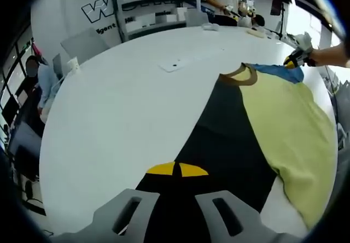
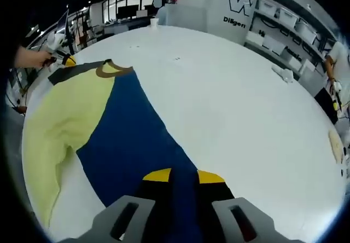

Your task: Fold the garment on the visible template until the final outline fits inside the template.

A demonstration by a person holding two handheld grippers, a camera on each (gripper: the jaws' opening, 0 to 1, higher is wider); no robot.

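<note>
Left gripper view, near: clamped tight on the black panel of the yellow-green fabric garment (image 1: 295, 122), left gripper (image 1: 178, 172) at the bottom edge, yellow pads nearly meeting over the cloth. Black strip running away from the jaws up to a brown ribbed collar (image 1: 246, 77), yellow-green body spread flat on its right. Lying on a round white table (image 1: 126, 106), toward its right side.

Farther in the same view: right gripper (image 1: 295, 61) at the collar end, low over a blue piece of cloth, held by a person's hand (image 1: 328, 54) reaching in from the right edge. Cannot tell its grip from here.

Extras here: small white slip (image 1: 174, 65) mid-table, white paper cup (image 1: 73, 64) at the far left rim, seated person (image 1: 46, 84) beyond it, white storage shelving (image 1: 153, 2) at the back.

Right gripper view, near: pinching a fold of blue panel, right gripper (image 2: 184, 176) with yellow pads either side of the cloth. Same garment (image 2: 131, 133) shows the long strip as blue here, not black, with the yellow-green part on its left. Collar (image 2: 112, 69) far left. Beside it a dark grey strip under the left gripper (image 2: 61, 59), with a hand (image 2: 27, 57) coming in from the left edge.

Table (image 2: 229, 100) bare white on the right. Cup (image 2: 154, 21) and shelving (image 2: 284, 24) at the far side.
</note>
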